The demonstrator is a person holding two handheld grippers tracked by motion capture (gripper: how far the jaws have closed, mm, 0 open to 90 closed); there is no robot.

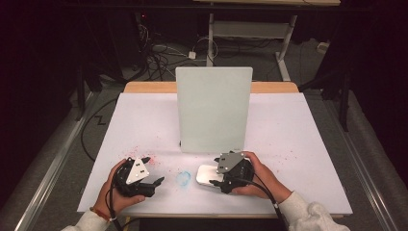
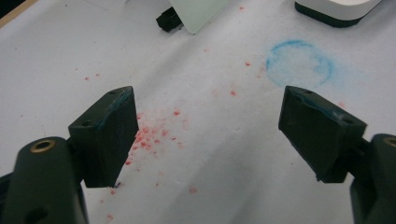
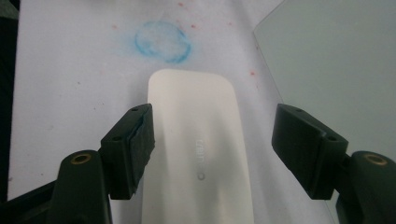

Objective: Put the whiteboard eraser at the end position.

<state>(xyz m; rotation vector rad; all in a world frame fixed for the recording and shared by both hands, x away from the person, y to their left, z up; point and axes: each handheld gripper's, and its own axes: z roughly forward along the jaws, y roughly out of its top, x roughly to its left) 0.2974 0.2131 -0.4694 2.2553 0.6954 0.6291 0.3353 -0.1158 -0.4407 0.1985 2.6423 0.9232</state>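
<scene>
Dim room, white table sheet (image 1: 288, 134) with red specks and a blue ring stain (image 1: 183, 178) | upright pale panel (image 1: 213, 109) mid-table | smooth white rounded-corner device (image 3: 196, 154), faint grey lettering, lies flat between right gripper (image 3: 215, 154) jaws, spread wide | left gripper (image 2: 210, 135) jaws wide, empty, over red specks.
</scene>
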